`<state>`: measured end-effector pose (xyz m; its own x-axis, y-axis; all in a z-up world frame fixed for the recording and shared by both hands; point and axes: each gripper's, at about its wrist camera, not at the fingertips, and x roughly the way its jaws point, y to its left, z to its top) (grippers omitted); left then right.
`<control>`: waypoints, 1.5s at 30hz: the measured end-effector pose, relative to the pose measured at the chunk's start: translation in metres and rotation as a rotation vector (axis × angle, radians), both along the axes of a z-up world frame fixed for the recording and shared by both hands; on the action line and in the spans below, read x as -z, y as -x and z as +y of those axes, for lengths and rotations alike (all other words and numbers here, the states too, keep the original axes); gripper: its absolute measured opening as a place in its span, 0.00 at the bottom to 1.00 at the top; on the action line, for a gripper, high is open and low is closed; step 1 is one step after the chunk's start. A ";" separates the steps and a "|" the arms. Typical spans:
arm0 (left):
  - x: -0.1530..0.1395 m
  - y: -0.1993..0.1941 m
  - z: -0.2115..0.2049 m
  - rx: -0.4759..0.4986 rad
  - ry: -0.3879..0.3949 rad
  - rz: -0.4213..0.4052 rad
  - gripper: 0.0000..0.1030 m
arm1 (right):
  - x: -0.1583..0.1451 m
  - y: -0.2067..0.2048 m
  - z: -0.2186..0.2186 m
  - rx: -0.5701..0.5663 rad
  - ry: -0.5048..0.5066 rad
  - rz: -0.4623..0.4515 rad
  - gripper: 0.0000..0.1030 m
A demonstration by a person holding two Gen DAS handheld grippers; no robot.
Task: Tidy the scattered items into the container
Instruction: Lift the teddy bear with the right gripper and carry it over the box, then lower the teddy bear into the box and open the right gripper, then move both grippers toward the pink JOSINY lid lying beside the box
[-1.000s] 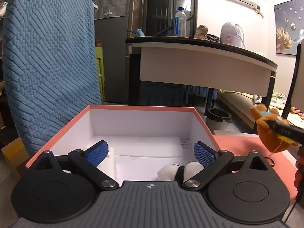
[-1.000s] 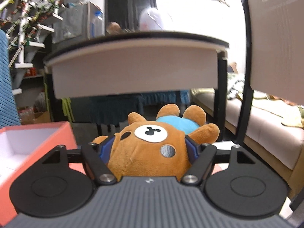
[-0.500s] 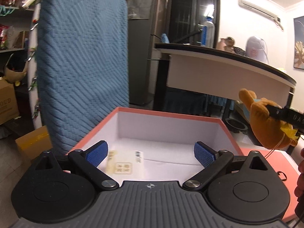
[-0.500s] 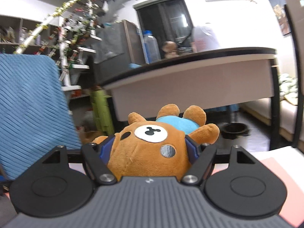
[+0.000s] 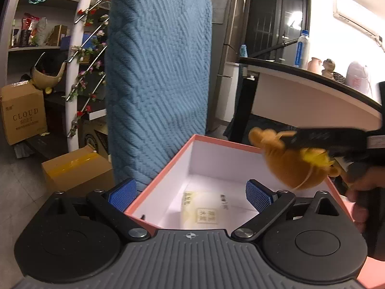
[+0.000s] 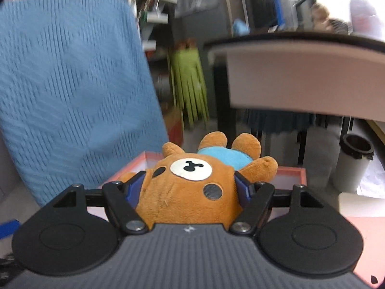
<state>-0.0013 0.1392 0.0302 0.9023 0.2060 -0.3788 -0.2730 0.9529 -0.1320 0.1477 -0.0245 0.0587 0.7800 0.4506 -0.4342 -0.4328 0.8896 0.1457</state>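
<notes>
- Two grippers in play: right gripper (image 6: 190, 187) clamped on the head of a brown plush bear (image 6: 192, 183), blue pads pressed into both sides of it
- Left gripper (image 5: 191, 192) spread wide and holding nothing, one blue fingertip (image 5: 122, 193) outside the box's left wall, the other over the inside
- Bear lying face-up between the right fingers, white muzzle and blue shirt showing, limbs sticking out ahead, over the near part of the box in the right wrist view
- From the left wrist view, bear (image 5: 288, 166) held in the air above the right side of the pink box (image 5: 163, 175), blurred, with a yellow tag and thread hanging from it
- Part of a hand (image 5: 361, 192) gripping the right tool's handle at the frame's right edge
- Inside the white-lined box, a pale packet (image 5: 202, 210) with printed characters lying on the bottom
- Beyond the box, a blue knitted cover (image 5: 156, 79) standing just behind it
- Farther right, a dark-edged white table (image 5: 312, 91) with a water bottle (image 5: 302, 48) on top
</notes>
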 end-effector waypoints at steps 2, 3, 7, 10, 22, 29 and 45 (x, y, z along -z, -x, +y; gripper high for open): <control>0.000 0.000 0.002 0.003 -0.008 0.011 0.96 | 0.008 -0.007 0.012 -0.004 0.034 0.043 0.73; 0.000 0.001 0.002 0.006 -0.008 0.015 0.96 | 0.010 -0.008 0.015 -0.007 0.041 0.049 0.73; -0.002 0.001 0.000 0.017 0.001 0.009 0.96 | 0.010 -0.006 0.021 -0.011 0.059 0.044 0.74; -0.003 0.001 -0.004 0.027 -0.002 0.005 0.96 | 0.009 -0.005 0.019 -0.001 0.053 0.060 0.83; -0.007 0.007 -0.043 0.110 -0.044 -0.003 0.96 | 0.003 0.007 -0.040 0.031 -0.062 -0.011 0.94; -0.005 0.018 -0.089 0.203 -0.088 -0.008 0.96 | 0.000 0.048 -0.123 0.148 -0.096 -0.132 0.94; -0.001 0.074 -0.183 0.467 -0.093 -0.044 0.96 | 0.061 0.096 -0.257 0.346 -0.096 -0.174 0.94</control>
<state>-0.0753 -0.0435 0.0315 0.9213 -0.1939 -0.3371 0.1911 0.9807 -0.0418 0.0513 -0.2810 -0.0024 0.9511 0.1800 -0.2511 -0.1350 0.9731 0.1864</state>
